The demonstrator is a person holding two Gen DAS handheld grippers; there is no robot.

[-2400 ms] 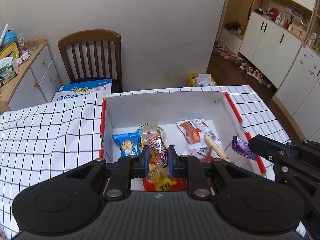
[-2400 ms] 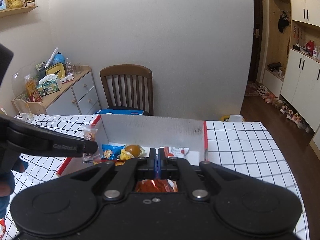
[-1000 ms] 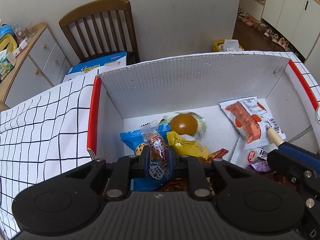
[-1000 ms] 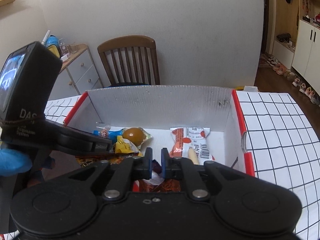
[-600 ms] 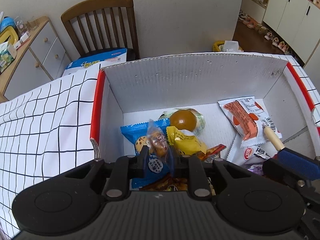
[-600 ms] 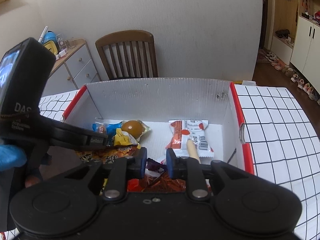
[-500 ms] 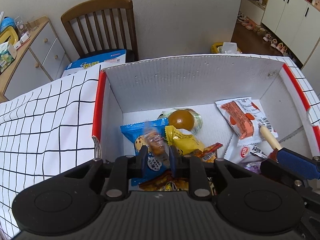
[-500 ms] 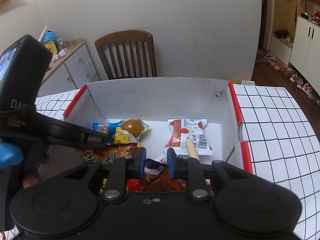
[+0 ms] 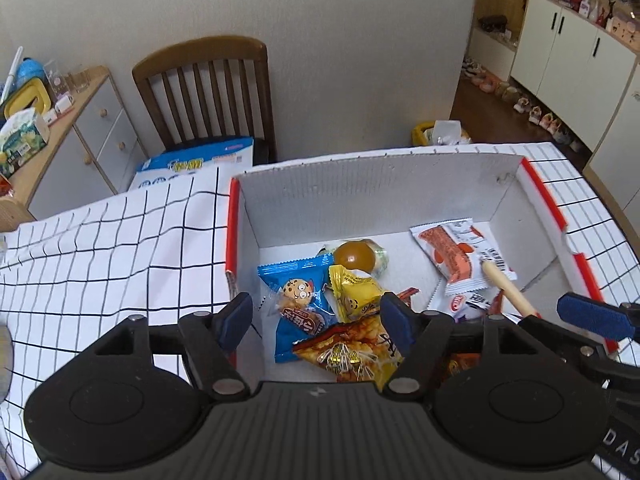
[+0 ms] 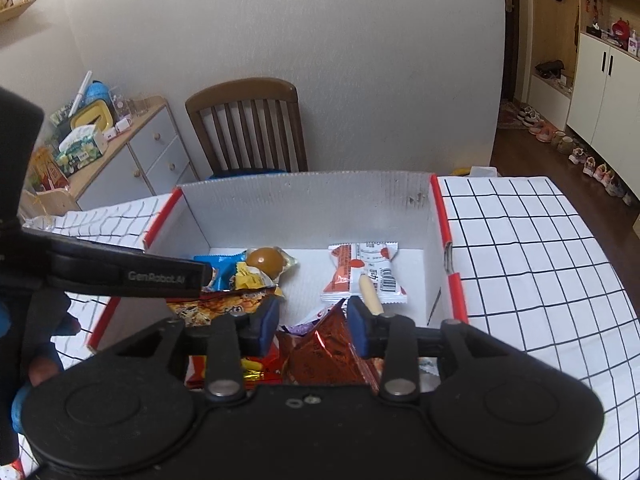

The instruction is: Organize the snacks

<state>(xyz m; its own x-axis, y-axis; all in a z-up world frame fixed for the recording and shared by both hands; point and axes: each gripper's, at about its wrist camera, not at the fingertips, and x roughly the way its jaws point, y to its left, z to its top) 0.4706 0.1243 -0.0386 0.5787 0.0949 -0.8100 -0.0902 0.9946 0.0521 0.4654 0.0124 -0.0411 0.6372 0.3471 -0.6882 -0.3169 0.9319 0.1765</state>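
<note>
A white cardboard box (image 9: 372, 196) with red rims holds the snacks, and it shows in the right wrist view (image 10: 304, 204) too. My left gripper (image 9: 316, 318) is open and empty above the box's left part. Below it lie a clear packet with small snacks (image 9: 298, 310), a blue cookie packet (image 9: 296, 276), a yellow packet (image 9: 356, 292) and an orange bag (image 9: 352, 350). My right gripper (image 10: 312, 320) is open and empty above a red foil bag (image 10: 328, 354) and a purple packet (image 10: 298, 326). A white and orange sausage packet (image 10: 362, 272) and a beige stick (image 10: 370, 294) lie on the right.
The box stands on a table with a black-grid white cloth (image 9: 100, 256). A wooden chair (image 9: 208, 92) with a blue carton (image 9: 196, 162) stands behind it. A drawer cabinet (image 9: 60, 132) is at the left. White cupboards (image 9: 572, 44) are at the right.
Both grippers opened. The left one let go of the clear snack packet, which now lies on the blue cookie packet. The right one released the purple packet and both rose a little.
</note>
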